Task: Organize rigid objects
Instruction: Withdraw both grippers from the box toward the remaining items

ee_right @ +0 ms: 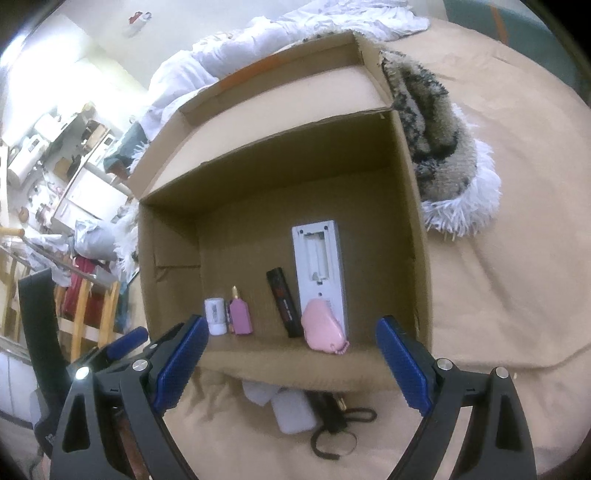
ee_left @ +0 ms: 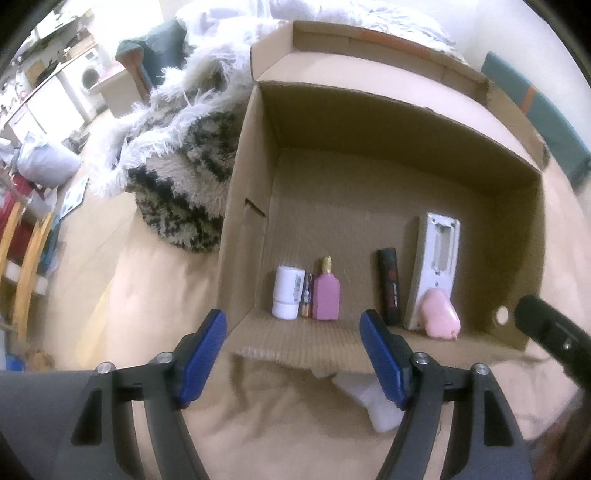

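Both grippers, left (ee_left: 291, 354) and right (ee_right: 291, 360), have jaws spread and empty. Loose items (ee_right: 295, 410) lie just before the cardboard box (ee_right: 413, 221), directly below the right gripper, the nearer one.

Tan bedsheet (ee_right: 517, 258) is covering the bed. A shaggy black-and-cream throw (ee_left: 184, 177) and a crumpled white duvet (ee_right: 295, 33) are lying on it. White kitchen cabinets (ee_left: 55, 96) and a washing machine (ee_left: 89, 75) are showing far left. A wooden railing (ee_left: 22, 258) is standing by the bed. Cream walls are glowing, bright light overexposing them.
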